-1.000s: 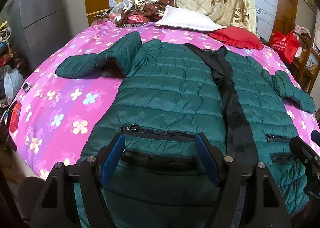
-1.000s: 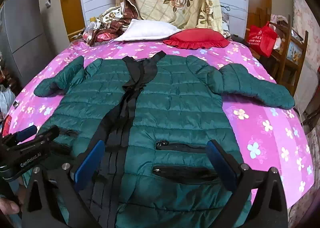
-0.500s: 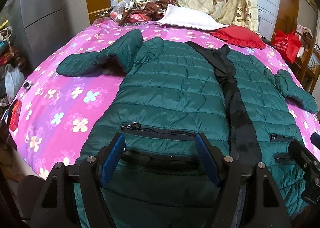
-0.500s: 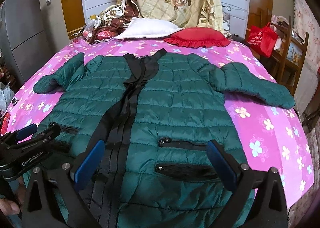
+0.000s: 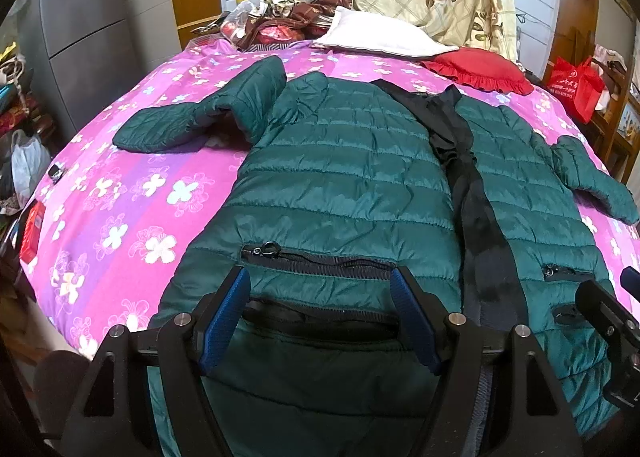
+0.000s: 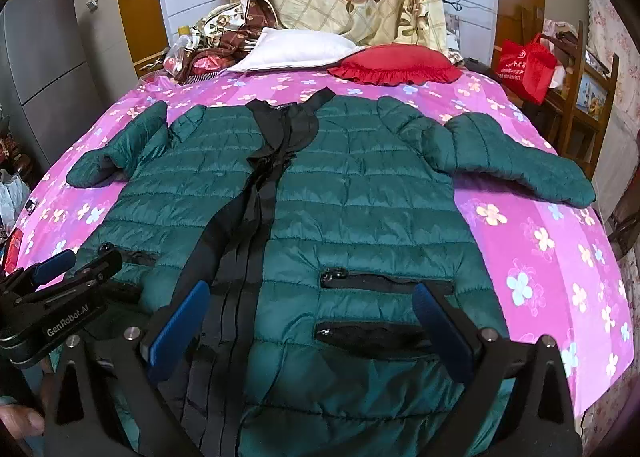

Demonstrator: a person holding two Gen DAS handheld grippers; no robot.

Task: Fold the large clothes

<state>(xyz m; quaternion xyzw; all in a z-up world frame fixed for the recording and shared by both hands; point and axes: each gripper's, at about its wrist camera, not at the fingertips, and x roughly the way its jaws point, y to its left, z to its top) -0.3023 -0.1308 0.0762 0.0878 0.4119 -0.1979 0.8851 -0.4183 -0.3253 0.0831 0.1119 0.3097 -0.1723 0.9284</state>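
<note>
A dark green quilted puffer jacket [image 5: 344,185] with a black front placket lies face up, spread flat on the bed; it also shows in the right wrist view [image 6: 360,209]. Both sleeves are stretched out to the sides. My left gripper [image 5: 320,297] is open and empty above the jacket's lower left part, near the pocket zips. My right gripper [image 6: 312,317] is open and empty above the lower right part, over its two pocket zips. The left gripper also shows at the left edge of the right wrist view [image 6: 60,277].
The bed has a pink flowered sheet [image 5: 120,185]. A white pillow [image 6: 292,49], a red cushion [image 6: 396,65] and a heap of cloth lie at its head. A grey fridge [image 6: 44,65] stands left; a red bag [image 6: 524,65] and wooden shelf stand right.
Both grippers have drawn back and up slightly, so the jacket sits a little lower and farther in both views. The jacket has not moved. Both grippers stay open.
</note>
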